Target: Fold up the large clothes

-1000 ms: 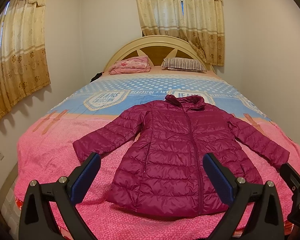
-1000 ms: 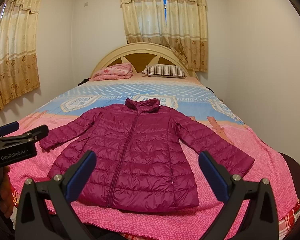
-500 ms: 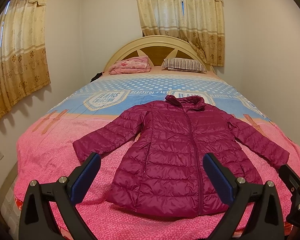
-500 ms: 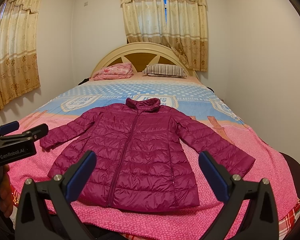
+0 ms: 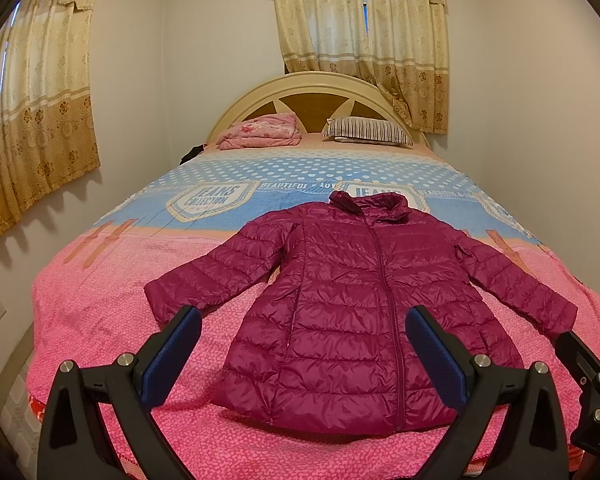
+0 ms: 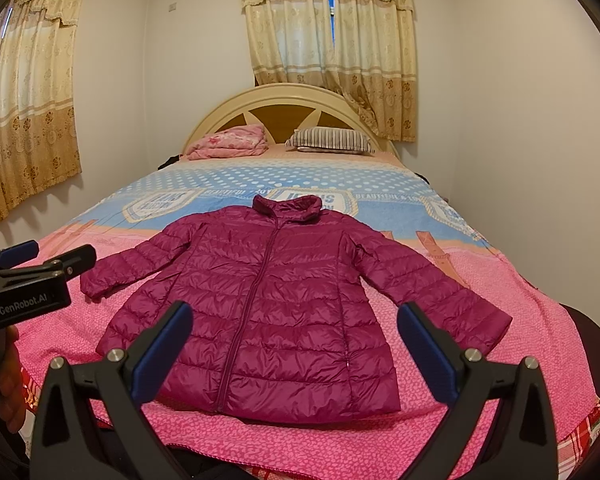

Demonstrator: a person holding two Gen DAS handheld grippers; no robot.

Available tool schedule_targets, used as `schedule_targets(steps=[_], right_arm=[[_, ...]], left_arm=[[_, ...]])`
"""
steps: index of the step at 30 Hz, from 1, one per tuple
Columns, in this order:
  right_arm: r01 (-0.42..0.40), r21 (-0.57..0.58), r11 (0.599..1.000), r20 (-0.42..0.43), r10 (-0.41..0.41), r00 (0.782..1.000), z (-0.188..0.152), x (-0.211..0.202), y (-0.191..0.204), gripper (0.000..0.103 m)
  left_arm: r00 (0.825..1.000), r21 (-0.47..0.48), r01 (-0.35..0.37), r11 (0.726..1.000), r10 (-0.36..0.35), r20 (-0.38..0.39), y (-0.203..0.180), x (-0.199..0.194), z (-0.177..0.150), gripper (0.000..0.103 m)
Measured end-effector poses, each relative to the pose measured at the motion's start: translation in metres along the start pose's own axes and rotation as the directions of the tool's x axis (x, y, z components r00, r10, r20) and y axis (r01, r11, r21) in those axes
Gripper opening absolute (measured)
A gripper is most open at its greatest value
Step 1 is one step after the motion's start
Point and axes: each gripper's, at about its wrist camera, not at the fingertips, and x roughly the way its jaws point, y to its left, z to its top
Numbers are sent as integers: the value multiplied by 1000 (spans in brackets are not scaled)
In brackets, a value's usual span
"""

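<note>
Right now you are holding both tools up in front of the bed [image 5: 100,312], and nothing is being touched yet. Your left tool [image 5: 304,354] is spread wide open with nothing in it, and so is your right tool [image 6: 296,344]. The purple jacket [image 5: 352,304] is lying flat on the pink end of the bed, zipped up, with its sleeves spread out to the sides. I think it is lying that way so you can fold each sleeve in easily.
</note>
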Motion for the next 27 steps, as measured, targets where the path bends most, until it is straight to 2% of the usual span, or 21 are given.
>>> schedule_targets(steps=[27], right_arm=[[-17,-6,1000,-17,17,1000,-5,3,6,103]], left_arm=[[1000,-1,0,1000,0,-5,2,1,-1,102]])
